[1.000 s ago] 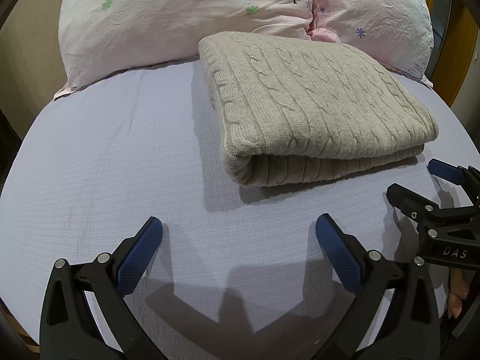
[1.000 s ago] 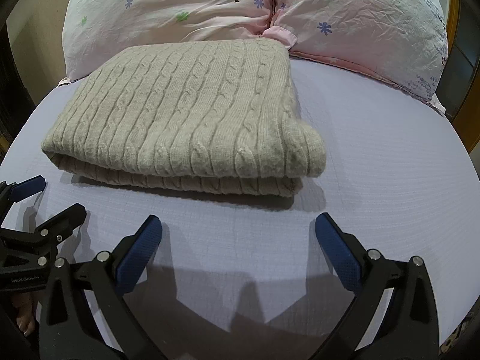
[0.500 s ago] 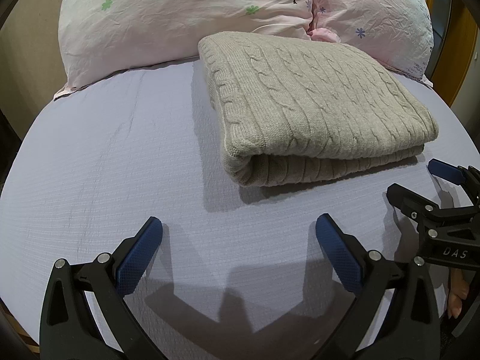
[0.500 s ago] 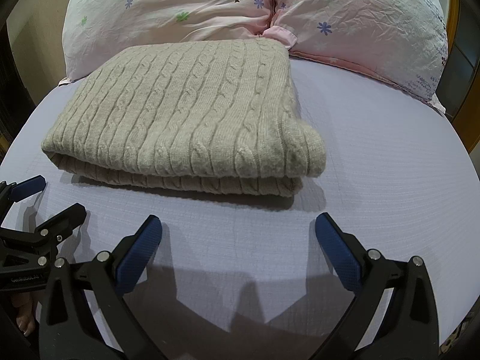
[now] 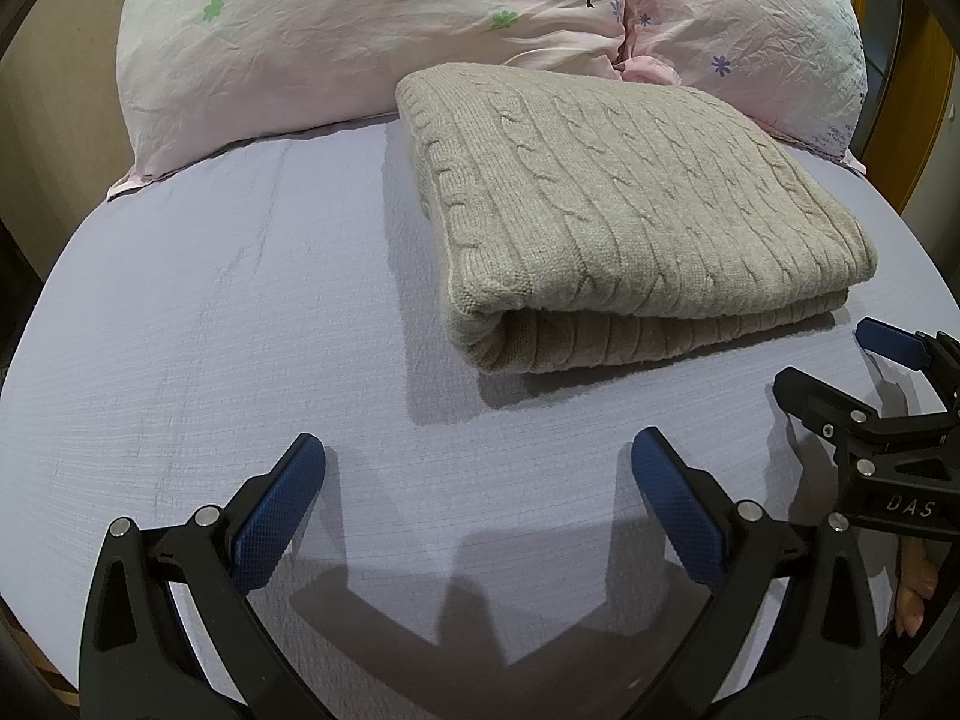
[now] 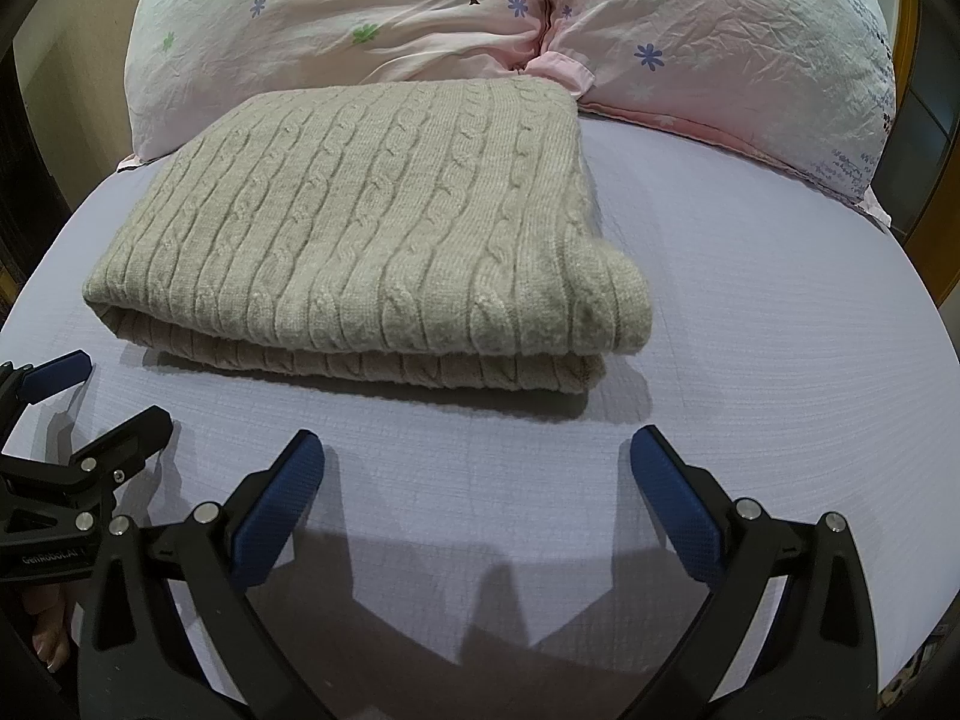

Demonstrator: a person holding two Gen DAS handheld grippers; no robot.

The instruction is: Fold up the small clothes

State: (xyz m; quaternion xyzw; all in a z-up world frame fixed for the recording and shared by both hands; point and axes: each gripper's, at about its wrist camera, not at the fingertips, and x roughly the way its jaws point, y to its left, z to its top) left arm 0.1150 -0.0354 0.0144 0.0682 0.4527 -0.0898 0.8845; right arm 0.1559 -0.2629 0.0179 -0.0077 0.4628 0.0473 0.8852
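A beige cable-knit sweater (image 5: pixel 624 210) lies folded in a neat rectangle on the lilac bed sheet (image 5: pixel 210 330), its far edge against the pillows. It also shows in the right wrist view (image 6: pixel 372 228). My left gripper (image 5: pixel 477 468) is open and empty, a little in front of the sweater's near left corner. My right gripper (image 6: pixel 477 468) is open and empty, in front of the sweater's near right corner. Each gripper shows at the edge of the other's view: the right one (image 5: pixel 840 372) and the left one (image 6: pixel 102 396).
Two pink flowered pillows (image 5: pixel 360 30) (image 6: pixel 720 42) lie across the head of the bed behind the sweater. A wooden frame (image 5: pixel 924 90) stands at the far right. The lilac sheet (image 6: pixel 780 330) spreads to either side of the sweater.
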